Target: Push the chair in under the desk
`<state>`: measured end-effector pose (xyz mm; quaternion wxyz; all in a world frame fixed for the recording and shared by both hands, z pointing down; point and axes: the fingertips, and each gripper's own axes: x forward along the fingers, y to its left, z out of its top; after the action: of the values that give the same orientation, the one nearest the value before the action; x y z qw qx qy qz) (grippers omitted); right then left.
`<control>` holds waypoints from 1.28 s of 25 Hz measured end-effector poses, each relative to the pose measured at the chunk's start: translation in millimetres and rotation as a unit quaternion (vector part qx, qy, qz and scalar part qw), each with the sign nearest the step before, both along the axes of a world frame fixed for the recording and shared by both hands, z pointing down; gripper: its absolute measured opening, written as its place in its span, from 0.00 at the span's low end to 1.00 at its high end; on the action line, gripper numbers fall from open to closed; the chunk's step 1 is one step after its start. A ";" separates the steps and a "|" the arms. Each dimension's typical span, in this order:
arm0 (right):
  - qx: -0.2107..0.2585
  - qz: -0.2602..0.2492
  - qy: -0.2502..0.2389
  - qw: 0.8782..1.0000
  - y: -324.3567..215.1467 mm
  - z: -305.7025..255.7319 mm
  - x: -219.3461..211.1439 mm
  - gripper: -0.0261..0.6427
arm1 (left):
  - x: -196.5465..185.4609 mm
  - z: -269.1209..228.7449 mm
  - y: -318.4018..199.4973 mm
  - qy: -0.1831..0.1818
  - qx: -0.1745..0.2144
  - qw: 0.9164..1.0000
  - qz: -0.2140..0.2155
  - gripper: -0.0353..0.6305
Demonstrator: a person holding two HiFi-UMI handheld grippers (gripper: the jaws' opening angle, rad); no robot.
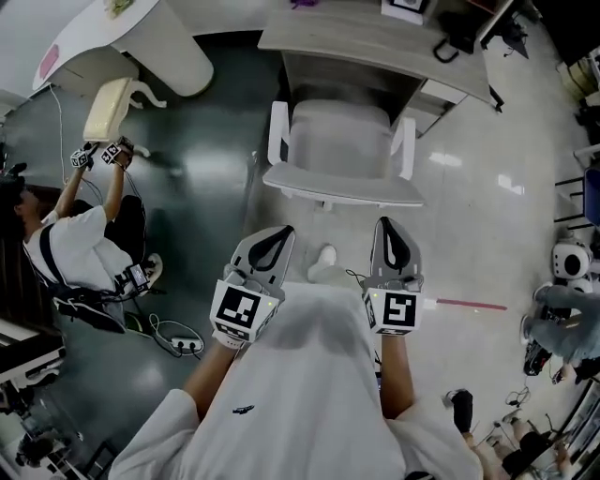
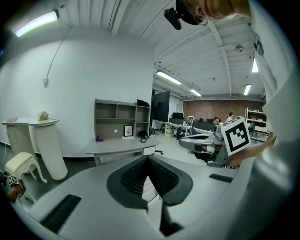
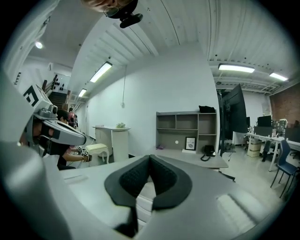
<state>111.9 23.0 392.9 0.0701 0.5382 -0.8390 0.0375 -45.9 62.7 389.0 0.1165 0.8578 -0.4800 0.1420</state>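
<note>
Person's white shirt (image 1: 300, 394) fills the near bottom of the head view, w/ both bare arms reaching out. Left gripper (image 1: 275, 234) & right gripper (image 1: 388, 225) sit side by side, pointing at the chair (image 1: 339, 141). Both are pinched tight shut. The black pads touch, w/ nothing btw them, & each gripper view shows the same. Each has a marker cube (image 1: 246, 311) at its near end.

Chair is white-grey w/ two arm rests. It stands just past the grippers, back edge on the near side, seat on the far side. Bare floor shows btw the gripper tips & the chair back, so no touch. A white shoe (image 1: 324, 258) pokes out on that floor btw the two grippers. Chair's far edge is right at the near edge of the desk (image 1: 356, 42), lined up w/ the gap under it. Most of the chair is out in the open, not under.

On the desk are a black phone (image 1: 452, 42) at the right & a small picture frame (image 1: 407, 7) at the far edge. Shelf unit (image 2: 122, 117) stands at the desk's far side, seen in the left gripper view.

Far left, another person (image 1: 80, 248) sits low on the dark floor, reaching up to a cream stool (image 1: 106, 108). White curved counter (image 1: 159, 42) is just past the stool. A power strip (image 1: 183, 345) lies nr that person. On the right, a thin red line (image 1: 469, 305) runs on the pale floor.
</note>
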 end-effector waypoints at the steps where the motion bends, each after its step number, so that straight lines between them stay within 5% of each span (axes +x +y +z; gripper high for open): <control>1: -0.001 0.000 -0.002 1.000 -7.7 -0.7 0.2 0.06 | -0.9 -0.3 -6.7 -0.002 0.000 1.000 -0.002 0.06; 20: -0.029 -0.017 0.074 0.997 -59.0 2.7 -23.6 0.06 | -3.3 12.8 -87.7 -0.015 -0.012 0.996 0.087 0.06; 28: -0.071 -0.085 0.128 0.986 -60.0 36.7 -44.5 0.23 | 13.2 38.5 -88.5 -0.048 -0.040 0.990 0.129 0.07; 32: -0.096 -0.104 0.156 0.978 -61.9 61.0 -43.4 0.26 | 22.5 59.2 -87.0 -0.076 -0.064 0.982 0.161 0.18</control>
<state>68.6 -38.8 454.0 0.2553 0.4379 -0.8616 0.0262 -23.4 -24.3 448.2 0.1106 0.9013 -0.3331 0.2539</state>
